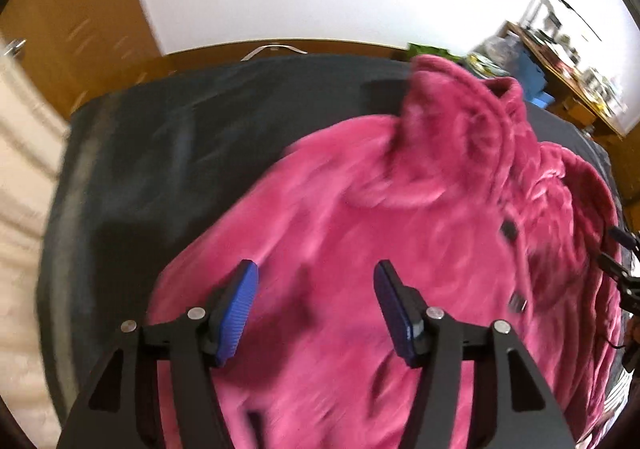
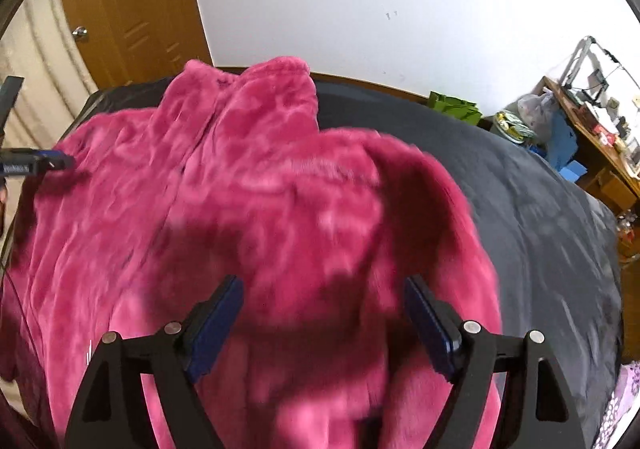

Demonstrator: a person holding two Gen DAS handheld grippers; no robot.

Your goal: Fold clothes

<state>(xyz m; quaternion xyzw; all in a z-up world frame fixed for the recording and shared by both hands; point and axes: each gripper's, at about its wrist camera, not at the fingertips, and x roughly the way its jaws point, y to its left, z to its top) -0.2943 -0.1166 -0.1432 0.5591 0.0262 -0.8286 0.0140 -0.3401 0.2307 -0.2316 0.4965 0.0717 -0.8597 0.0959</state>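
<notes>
Pink fleece jacket (image 1: 400, 229) spread on dark bed (image 1: 160, 153), collar at far end – long axis running away from both grippers. Left gripper (image 1: 316, 309) and right gripper (image 2: 324, 325) poised above near hem, fingers apart, nothing btwn – each nearer own side.

A big white wall (image 2: 360, 1) stands far ahead. A brown wood door (image 2: 128, 9) with a shiny knob (image 2: 80, 32) is ahead and to the left. A pale curtain (image 1: 24, 177) hangs at the left side. A bed with a dark grey sheet (image 2: 540, 217) lies below. Far to the right is a wood desk (image 2: 600, 153) piled with small stuff. A green bag (image 2: 454, 107) sits by the wall. The room is bright.
</notes>
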